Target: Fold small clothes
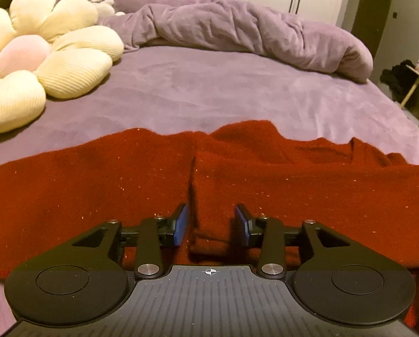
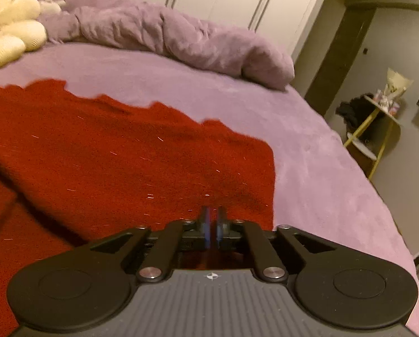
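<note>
A dark red knit garment (image 1: 265,174) lies spread on the purple bed, with a folded flap whose edge runs toward me down the middle. My left gripper (image 1: 211,219) is open, its blue pads on either side of the near end of that folded flap, low over the cloth. In the right wrist view the same red garment (image 2: 125,151) fills the left and middle. My right gripper (image 2: 212,219) is shut near the garment's right edge; whether it pinches cloth is hidden.
A cream flower-shaped cushion (image 1: 35,56) lies at the far left of the bed. A bunched purple duvet (image 1: 251,33) lies across the back. The bed's right edge (image 2: 377,196) drops to the floor, with a small yellow-legged side table (image 2: 377,123) beyond.
</note>
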The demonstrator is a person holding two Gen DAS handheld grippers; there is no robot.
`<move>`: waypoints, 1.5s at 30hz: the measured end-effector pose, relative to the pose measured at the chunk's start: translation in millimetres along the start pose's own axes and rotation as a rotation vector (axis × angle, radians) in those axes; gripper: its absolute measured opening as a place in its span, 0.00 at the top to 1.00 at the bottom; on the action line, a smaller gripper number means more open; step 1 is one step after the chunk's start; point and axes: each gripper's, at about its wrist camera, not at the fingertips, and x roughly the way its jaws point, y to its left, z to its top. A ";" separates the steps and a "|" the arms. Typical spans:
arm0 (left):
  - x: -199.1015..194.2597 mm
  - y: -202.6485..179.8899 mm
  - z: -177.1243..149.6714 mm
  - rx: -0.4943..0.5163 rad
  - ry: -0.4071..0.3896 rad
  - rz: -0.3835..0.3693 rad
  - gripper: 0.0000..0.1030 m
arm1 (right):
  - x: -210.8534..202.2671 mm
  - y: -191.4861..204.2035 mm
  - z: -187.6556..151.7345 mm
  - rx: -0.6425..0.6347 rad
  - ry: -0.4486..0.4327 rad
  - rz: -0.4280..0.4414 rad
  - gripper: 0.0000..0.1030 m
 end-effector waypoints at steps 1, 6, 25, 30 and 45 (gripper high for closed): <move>-2.1 -0.7 -1.3 -0.006 0.000 -0.012 0.53 | -2.9 4.1 -2.4 -0.010 -0.002 0.011 0.77; 3.4 0.9 -11.6 0.051 0.040 0.025 0.24 | 7.0 19.5 -16.9 -0.124 0.016 -0.026 0.76; -115.7 327.5 -106.2 -0.877 -0.185 0.124 0.39 | -98.7 32.6 -40.3 0.215 0.074 0.249 0.62; -100.3 368.4 -114.1 -1.108 -0.246 0.066 0.67 | -105.3 47.6 -38.1 0.163 0.078 0.233 0.62; -125.9 186.1 14.0 -0.414 -0.368 -0.118 0.90 | -104.9 29.5 -41.4 0.219 0.054 0.202 0.63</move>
